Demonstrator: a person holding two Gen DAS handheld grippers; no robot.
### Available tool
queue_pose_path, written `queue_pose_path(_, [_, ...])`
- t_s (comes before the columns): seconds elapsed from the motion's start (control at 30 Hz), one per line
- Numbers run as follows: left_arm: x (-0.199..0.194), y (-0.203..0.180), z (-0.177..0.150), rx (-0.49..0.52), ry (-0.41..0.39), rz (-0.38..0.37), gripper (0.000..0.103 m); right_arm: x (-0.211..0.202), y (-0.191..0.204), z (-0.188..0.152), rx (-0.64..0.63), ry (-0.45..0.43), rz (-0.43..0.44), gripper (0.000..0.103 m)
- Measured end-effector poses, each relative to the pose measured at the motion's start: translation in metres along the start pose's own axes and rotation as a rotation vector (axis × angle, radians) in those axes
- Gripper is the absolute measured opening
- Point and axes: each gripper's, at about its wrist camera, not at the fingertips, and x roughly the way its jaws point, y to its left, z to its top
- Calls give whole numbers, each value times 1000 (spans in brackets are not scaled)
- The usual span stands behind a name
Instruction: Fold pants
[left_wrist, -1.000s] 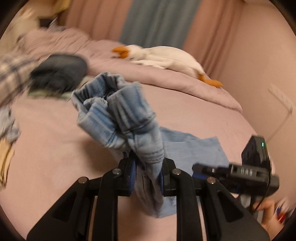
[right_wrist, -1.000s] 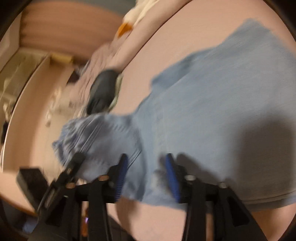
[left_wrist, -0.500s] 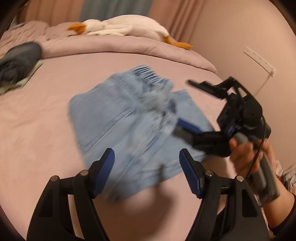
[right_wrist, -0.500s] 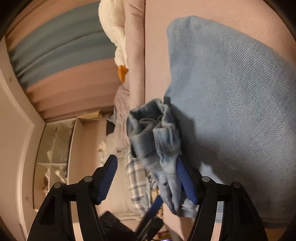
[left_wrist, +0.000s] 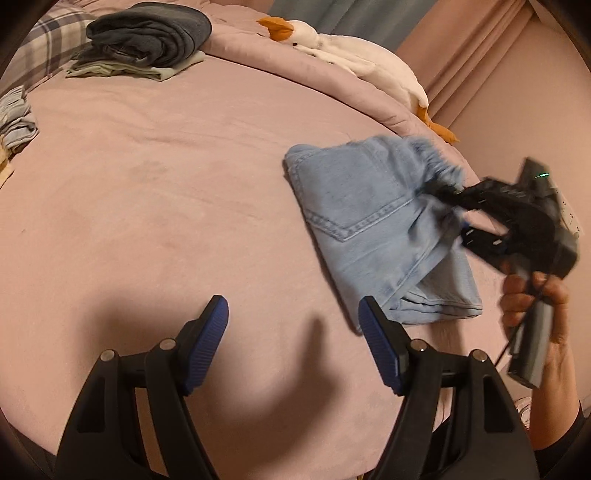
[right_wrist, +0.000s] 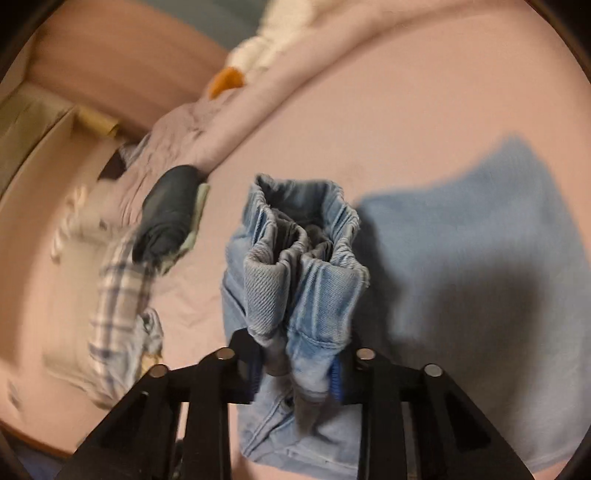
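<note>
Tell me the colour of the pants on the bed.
Light blue denim pants, clearest in the left wrist view.

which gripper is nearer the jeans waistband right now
Right. The right gripper is closing on the bunched waistband of the jeans; the left gripper hangs open over bare bedspread beside them.

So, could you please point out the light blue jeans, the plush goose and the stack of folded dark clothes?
light blue jeans (left_wrist: 354, 206), left wrist view, on the back pocket.
plush goose (left_wrist: 354, 61), left wrist view, on its white body.
stack of folded dark clothes (left_wrist: 151, 33), left wrist view, on the top garment.
</note>
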Motion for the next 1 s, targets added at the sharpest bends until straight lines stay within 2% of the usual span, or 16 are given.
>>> queue_pose_path(0.17, [-2, -2, 0, 19, -1, -11, 73, -61, 19, 7, -77, -192, -6, 25])
queue_pose_path(0.23, [0, -6, 0, 32, 6, -16, 73, -84, 9, 5, -74, -263, -61, 25])
queue_pose_path(0.3, [6, -11, 3, 45, 20, -21, 73, -94, -12, 0, -27, -288, -99, 25])
queue_pose_path(0.47, [24, -38, 18, 107, 54, -36, 73, -74, -88, -26, 140, -194, -122, 25])
queue_pose_path(0.53, [28, -50, 24, 134, 58, -45, 73, -67, -103, -31, 175, -194, -153, 25])
queue_pose_path(0.67, [36, -70, 38, 177, 63, -54, 73, -61, -111, -30, 210, -184, -145, 26])
queue_pose_path(0.77, [44, -78, 47, 194, 69, -56, 73, -71, -119, -31, 219, -128, -110, 35])
queue_pose_path(0.83, [48, -82, 53, 202, 63, -61, 73, -86, -118, -31, 228, -121, -87, 45])
queue_pose_path(0.9, [54, -87, 61, 208, 61, -58, 73, -99, -113, -33, 187, -147, -113, 56])
queue_pose_path(1.0, [68, -100, 71, 214, 64, -70, 73, -126, -102, -29, 73, -218, -177, 58])
